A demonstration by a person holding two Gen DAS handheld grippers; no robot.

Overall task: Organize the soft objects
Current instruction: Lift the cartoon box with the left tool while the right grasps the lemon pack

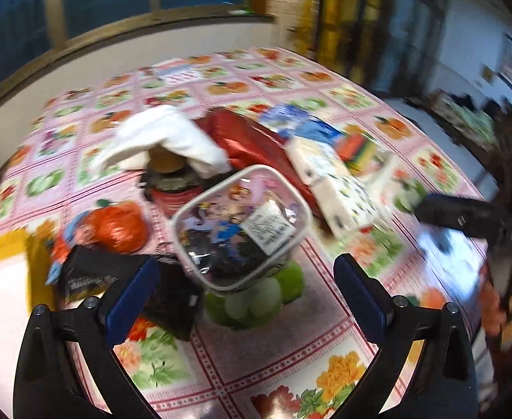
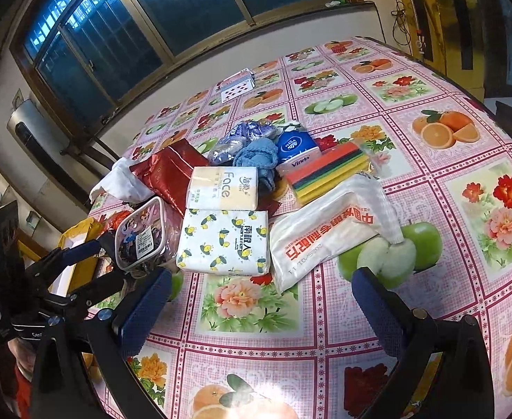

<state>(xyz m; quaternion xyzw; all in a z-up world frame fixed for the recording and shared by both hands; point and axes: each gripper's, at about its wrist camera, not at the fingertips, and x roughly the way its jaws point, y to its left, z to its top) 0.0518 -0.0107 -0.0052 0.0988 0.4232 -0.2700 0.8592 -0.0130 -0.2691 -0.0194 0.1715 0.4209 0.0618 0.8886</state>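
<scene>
Soft packs and cloths lie heaped on the flower-and-fruit tablecloth (image 2: pixel 290 314), and we go through them from the grippers outward. Our right gripper (image 2: pixel 261 300) hangs over bare cloth with its blue-padded fingers spread wide and nothing between them. Our left gripper (image 1: pixel 245 279) is likewise spread and empty; from the right wrist view it shows at the left edge, reaching toward the clear cartoon pouch (image 2: pixel 140 235). In the left wrist view that pouch (image 1: pixel 242 223) sits just ahead of the fingers, tilted; we cannot tell whether it touches them.

Just beyond the right gripper lie the lemon-print tissue pack (image 2: pixel 224 242) and, to its right, the white pack with red lettering (image 2: pixel 329 230), the two nearly touching. Behind the lemon pack sits the cream Face tissue pack (image 2: pixel 225 188), touching it. Further back come the striped coloured cloths (image 2: pixel 325 171), the blue Vinda pack (image 2: pixel 296 148), a blue knitted cloth (image 2: pixel 256 157) and the red foil bag (image 2: pixel 172 171), with a white cloth (image 2: pixel 121 181) at its left. Farthest off, well apart from the heap, lie playing cards (image 2: pixel 236 87).
</scene>
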